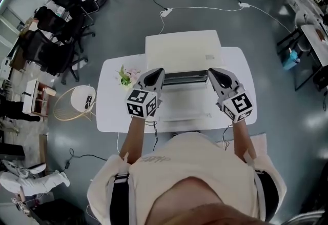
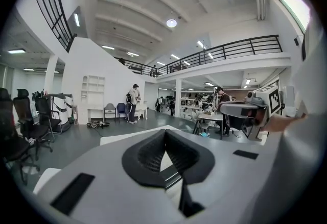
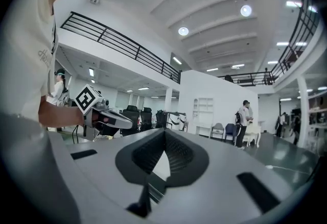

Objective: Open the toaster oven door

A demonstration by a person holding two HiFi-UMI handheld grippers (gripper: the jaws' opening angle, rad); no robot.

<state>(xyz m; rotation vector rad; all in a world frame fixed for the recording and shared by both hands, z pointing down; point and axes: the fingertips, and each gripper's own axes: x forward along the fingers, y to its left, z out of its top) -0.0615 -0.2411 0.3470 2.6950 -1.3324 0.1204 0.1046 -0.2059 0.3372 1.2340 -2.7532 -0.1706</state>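
Toaster oven: a cream, box-shaped toaster oven (image 1: 183, 52) with a smooth matte top stands at the far middle of the surface.
Front edge: a narrow dark strip (image 1: 185, 77) runs along the oven's near side.
Panel: a pale flat panel (image 1: 179, 103) lies just in front of the strip, toward the person. I cannot tell whether it is the lowered door.
Left gripper: the grey plastic left gripper (image 1: 160, 72) tapers to a point at the strip's left end. Its black ribbed jaws are closed tip to tip, with nothing clamped.
Right gripper: the matching grey right gripper (image 1: 210, 71) points at the strip's right end. Its jaws also meet at the tips, and it is empty.
Marker cubes: a white cube with black square markers (image 1: 142, 103) sits on the left gripper, and another (image 1: 239, 107) on the right.
Surface: a white, smooth, round-cornered rectangular surface (image 1: 115, 101).
Flowers: a small bunch of pink and green flowers (image 1: 127, 76) lies left of the oven.
Floor: a glossy grey floor (image 1: 128, 24), with a white cable (image 1: 205, 7) and black office chairs (image 1: 51, 49).
Head view only: the oven's whole top and both grippers side by side.
Left gripper view only: the left gripper (image 2: 164, 132), the other gripper (image 2: 225, 109) off to its right, and a mezzanine with a black railing (image 2: 230, 49).
Right gripper view only: the right gripper (image 3: 164, 132), with a standing person (image 3: 246, 123) far off.
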